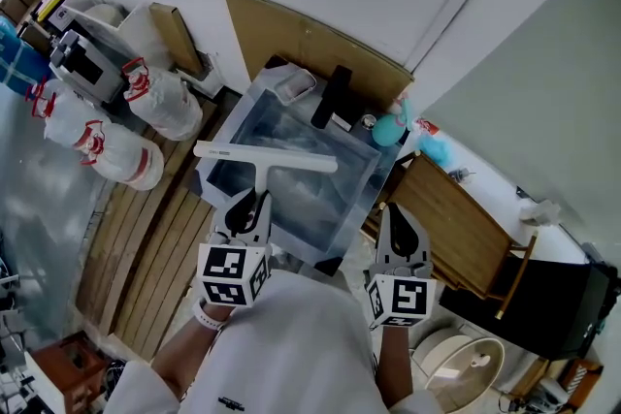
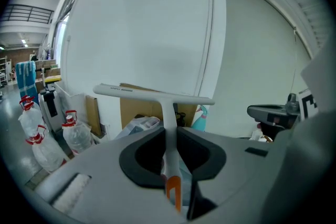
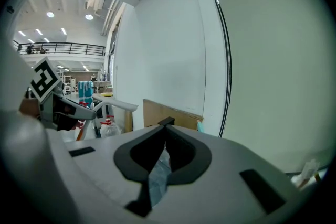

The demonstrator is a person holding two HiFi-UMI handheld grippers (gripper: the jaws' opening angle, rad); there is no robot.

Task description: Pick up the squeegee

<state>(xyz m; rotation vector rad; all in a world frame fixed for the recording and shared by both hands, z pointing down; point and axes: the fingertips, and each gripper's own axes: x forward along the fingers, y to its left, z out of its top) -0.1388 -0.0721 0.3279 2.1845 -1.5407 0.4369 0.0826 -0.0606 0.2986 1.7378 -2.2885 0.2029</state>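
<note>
Firmly, left tongs (image 2: 169,132) clamp the squeegee (image 2: 155,94) by its handle; right tongs (image 3: 165,127) closed, empty.

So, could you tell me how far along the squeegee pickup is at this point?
Done: the left gripper is shut on the handle of the squeegee, which is held upright in the air over the clear bin. In hand: only holding that grip; the right gripper is shut and empty. Left: nothing visible, the pickup looks complete.
</note>
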